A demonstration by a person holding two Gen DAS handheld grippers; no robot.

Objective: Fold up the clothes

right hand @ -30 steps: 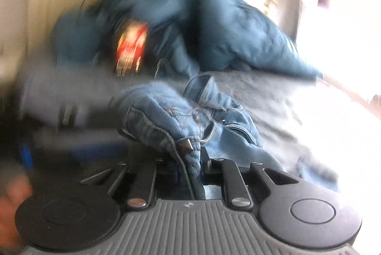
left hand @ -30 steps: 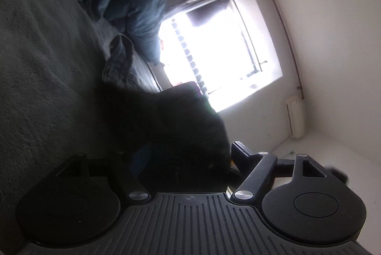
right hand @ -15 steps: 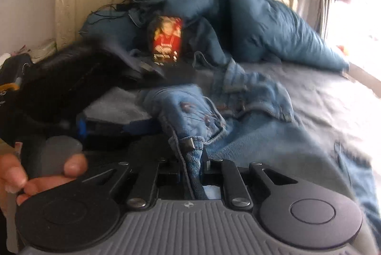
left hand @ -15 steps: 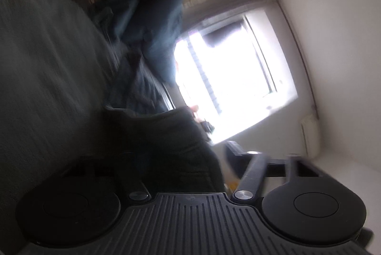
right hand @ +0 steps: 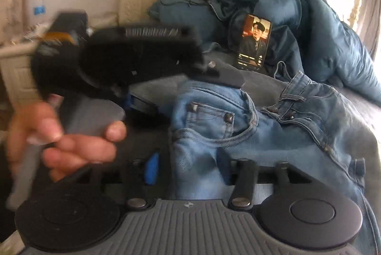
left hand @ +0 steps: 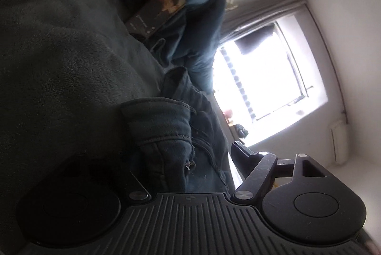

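Both sets of fingers are opening around the jeans [right hand: 238, 126] bunched mid-bed: left gripper [left hand: 181, 155] and right gripper [right hand: 190, 174]. Release fully, then smooth the waistband flat before folding.

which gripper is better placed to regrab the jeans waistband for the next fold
Probably the right. The right gripper has its jaws opening with the jeans waistband between them. The left gripper hangs blurred above the denim.
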